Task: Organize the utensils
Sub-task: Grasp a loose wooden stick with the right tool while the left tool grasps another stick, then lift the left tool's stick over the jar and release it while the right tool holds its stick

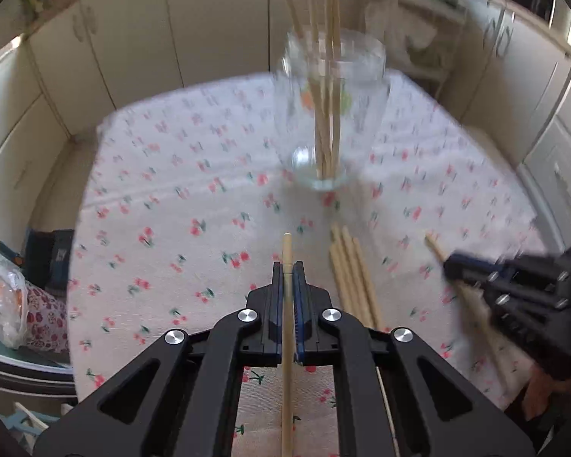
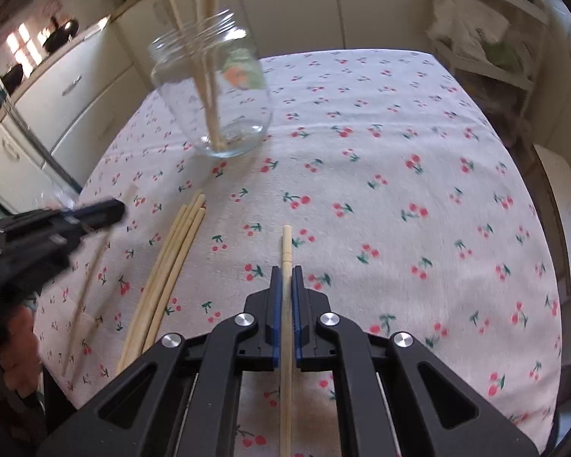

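Task part done; the glass jar [image 2: 213,91], ahead and left of the right gripper [image 2: 286,297], already holds about four chopsticks, count blurred. Left gripper [image 1: 288,293] is clenched on one chopstick [image 1: 287,327]; the right likewise grasps one chopstick [image 2: 286,327]. Four loose chopsticks [image 2: 171,262] remain on the desk [image 2: 399,152] between the grippers; all six await jarring.

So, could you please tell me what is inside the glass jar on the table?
Several wooden chopsticks stand in the glass jar, tips on its bottom, tops leaning out past the rim. A label on its far side shows through; blur prevents an exact count.
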